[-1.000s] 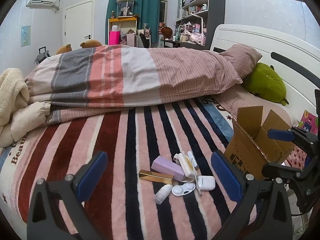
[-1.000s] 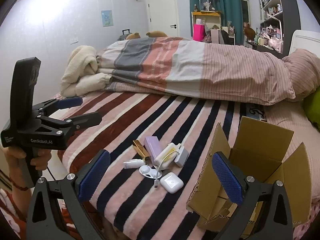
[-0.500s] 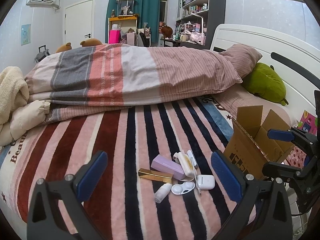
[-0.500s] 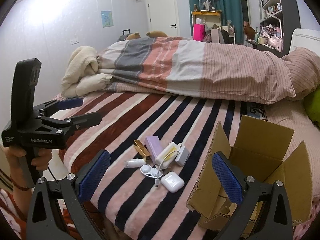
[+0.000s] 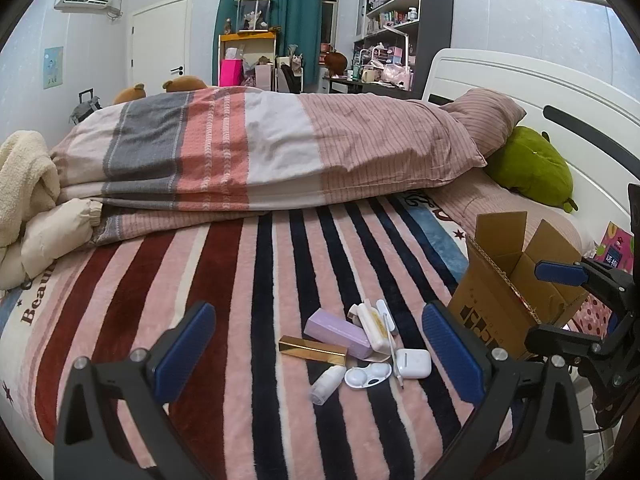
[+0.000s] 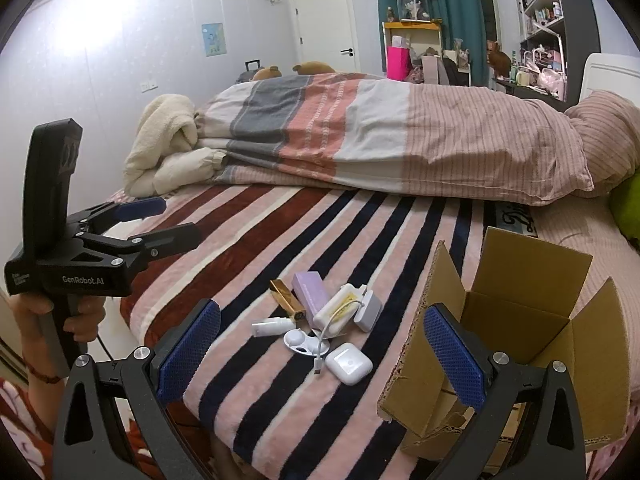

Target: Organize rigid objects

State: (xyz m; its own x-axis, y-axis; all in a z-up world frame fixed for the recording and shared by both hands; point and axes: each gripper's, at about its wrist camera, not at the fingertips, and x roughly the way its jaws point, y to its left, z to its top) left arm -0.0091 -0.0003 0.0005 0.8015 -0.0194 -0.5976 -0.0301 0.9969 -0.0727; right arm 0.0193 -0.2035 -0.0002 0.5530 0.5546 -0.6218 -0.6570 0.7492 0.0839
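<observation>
A cluster of small items lies on the striped blanket near the bed's front edge: a purple box (image 5: pixel 337 333) (image 6: pixel 310 294), a gold bar (image 5: pixel 313 350) (image 6: pixel 287 304), a white earbud case (image 5: pixel 413 363) (image 6: pixel 349 362), a white contact lens case (image 5: pixel 368 375) (image 6: pixel 301 342), a small white bottle (image 5: pixel 328 384) (image 6: pixel 273 326) and a cream case with a cable (image 6: pixel 339 310). An open cardboard box (image 5: pixel 505 292) (image 6: pixel 512 320) stands right of them. My left gripper (image 5: pixel 320 350) is open, just short of the cluster. My right gripper (image 6: pixel 322 354) is open and empty, nearer the box.
A folded striped duvet (image 5: pixel 260 152) lies across the bed behind the blanket. A green plush (image 5: pixel 528 168) and pillow rest by the white headboard. A cream fleece (image 6: pixel 164 140) is heaped at the left. The left gripper shows in the right wrist view (image 6: pixel 140 224).
Both views have shifted only slightly. The items and the box have not moved. Both grippers stay open.
</observation>
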